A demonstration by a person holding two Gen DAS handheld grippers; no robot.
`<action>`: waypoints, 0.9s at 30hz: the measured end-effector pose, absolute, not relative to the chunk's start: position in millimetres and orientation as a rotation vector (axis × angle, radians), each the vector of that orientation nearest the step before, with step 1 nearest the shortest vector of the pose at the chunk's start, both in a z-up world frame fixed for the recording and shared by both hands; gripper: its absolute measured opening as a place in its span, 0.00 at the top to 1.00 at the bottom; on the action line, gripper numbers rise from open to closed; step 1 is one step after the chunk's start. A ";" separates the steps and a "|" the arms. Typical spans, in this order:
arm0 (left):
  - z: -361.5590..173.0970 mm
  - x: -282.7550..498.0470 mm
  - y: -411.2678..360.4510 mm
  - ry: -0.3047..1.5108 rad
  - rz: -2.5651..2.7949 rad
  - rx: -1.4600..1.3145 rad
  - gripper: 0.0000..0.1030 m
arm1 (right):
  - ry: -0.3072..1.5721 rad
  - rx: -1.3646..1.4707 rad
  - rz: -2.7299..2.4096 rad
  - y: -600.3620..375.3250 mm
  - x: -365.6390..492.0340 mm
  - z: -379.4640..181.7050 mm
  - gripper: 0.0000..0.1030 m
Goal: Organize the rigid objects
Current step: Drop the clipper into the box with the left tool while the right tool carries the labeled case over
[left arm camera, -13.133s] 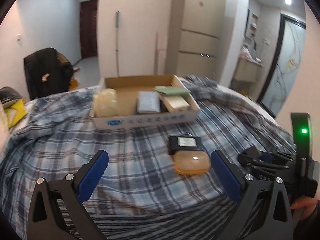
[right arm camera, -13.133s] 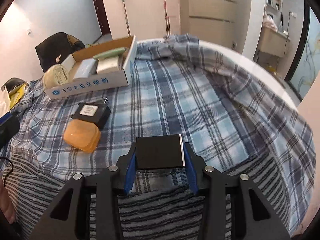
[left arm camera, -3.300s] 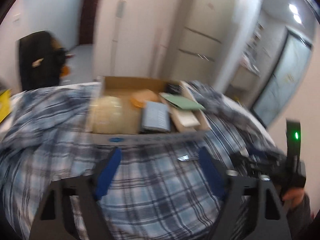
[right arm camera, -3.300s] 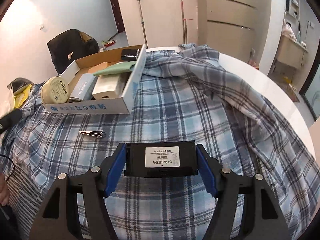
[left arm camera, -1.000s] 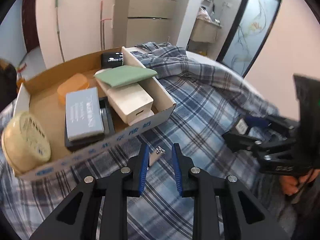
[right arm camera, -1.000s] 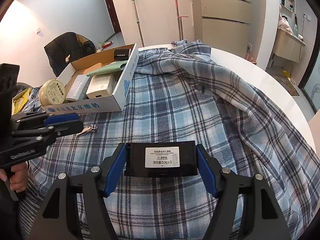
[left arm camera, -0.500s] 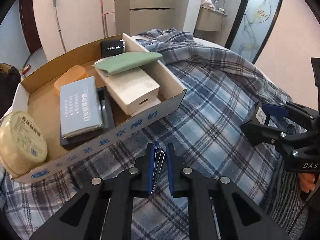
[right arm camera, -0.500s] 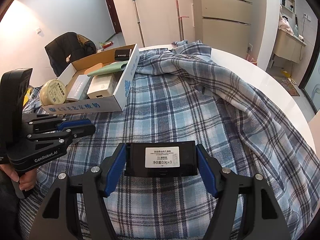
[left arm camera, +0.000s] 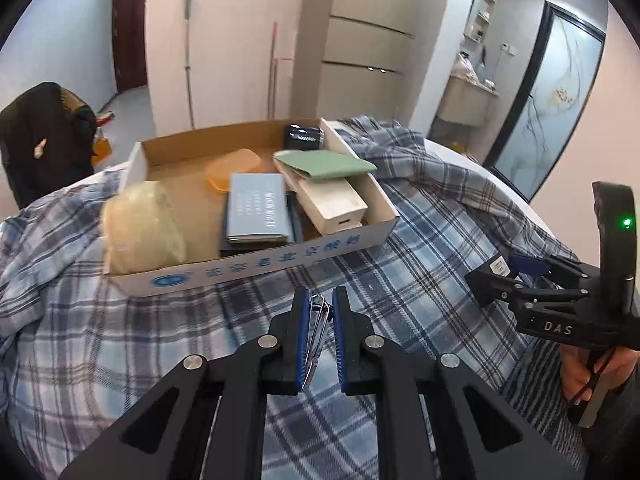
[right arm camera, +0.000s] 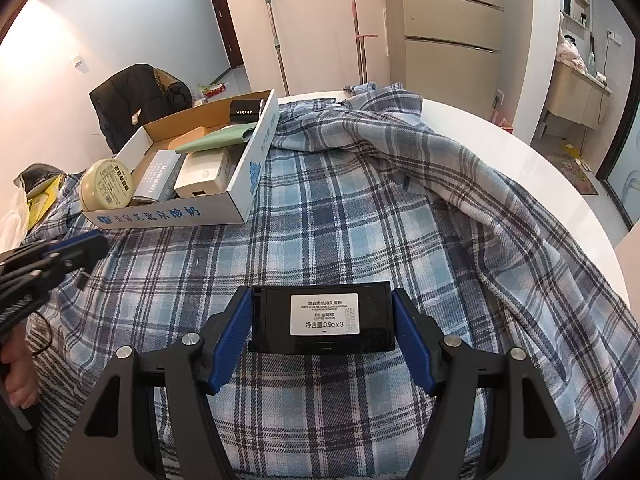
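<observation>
My left gripper [left arm camera: 320,304] is shut on a small metal nail clipper [left arm camera: 316,330], held above the plaid cloth just in front of the cardboard box [left arm camera: 256,270]. The box holds a round cream tin [left arm camera: 140,228], a grey-blue booklet [left arm camera: 256,208], an orange case [left arm camera: 232,170], a white box [left arm camera: 332,200] with a green pouch [left arm camera: 326,164] on it, and a small black case [left arm camera: 303,138]. My right gripper [right arm camera: 322,314] is shut on a flat black case [right arm camera: 322,318] with a white label, low over the cloth. The left gripper's blue fingertips [right arm camera: 86,242] show at that view's left edge.
A blue plaid cloth [right arm camera: 360,208] covers a round white table [right arm camera: 540,168]. A chair with a dark jacket [left arm camera: 44,136] stands behind the box on the left. A hand [left arm camera: 592,368] holds the right gripper's handle at the right edge.
My left gripper closed on the nail clipper and lifted it off the cloth, pulling back from the box. The right gripper with the black case stayed still.
</observation>
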State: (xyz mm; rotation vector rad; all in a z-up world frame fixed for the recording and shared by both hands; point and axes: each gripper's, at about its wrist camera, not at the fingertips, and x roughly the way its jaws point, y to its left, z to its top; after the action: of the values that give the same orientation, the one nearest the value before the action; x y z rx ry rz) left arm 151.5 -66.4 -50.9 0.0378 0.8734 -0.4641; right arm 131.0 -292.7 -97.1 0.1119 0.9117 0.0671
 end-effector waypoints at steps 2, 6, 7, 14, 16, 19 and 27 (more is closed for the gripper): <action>-48.1 150.0 -62.8 0.874 -0.459 0.040 0.88 | 0.909 0.105 0.064 -291.3 131.3 -97.2 0.35; -30.7 161.8 -60.6 0.839 -0.414 0.044 0.88 | 0.919 0.103 0.040 -290.4 134.2 -94.7 0.35; -23.6 168.0 -59.1 0.825 -0.409 0.032 0.88 | 0.918 0.106 0.036 -289.9 134.6 -92.0 0.35; -8.5 220.8 -55.0 0.836 -0.366 -0.033 0.88 | 0.853 0.069 0.065 -274.9 136.8 -50.5 0.35; -11.9 234.1 -54.9 0.845 -0.377 -0.092 0.88 | 0.837 0.078 0.071 -272.4 144.0 -40.8 0.35; -21.8 248.1 -64.3 0.877 -0.424 -0.151 0.88 | 0.824 0.109 0.071 -271.5 155.5 -33.6 0.35; -52.7 269.9 -82.5 0.907 -0.453 -0.181 0.88 | 0.840 0.154 0.067 -274.2 168.7 -42.3 0.35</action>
State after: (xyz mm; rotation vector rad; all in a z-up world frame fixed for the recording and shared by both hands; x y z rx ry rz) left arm 269.9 -82.5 -52.7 -0.1806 0.9070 -0.4529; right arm 168.7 -274.2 -42.3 0.1542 0.8403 0.0672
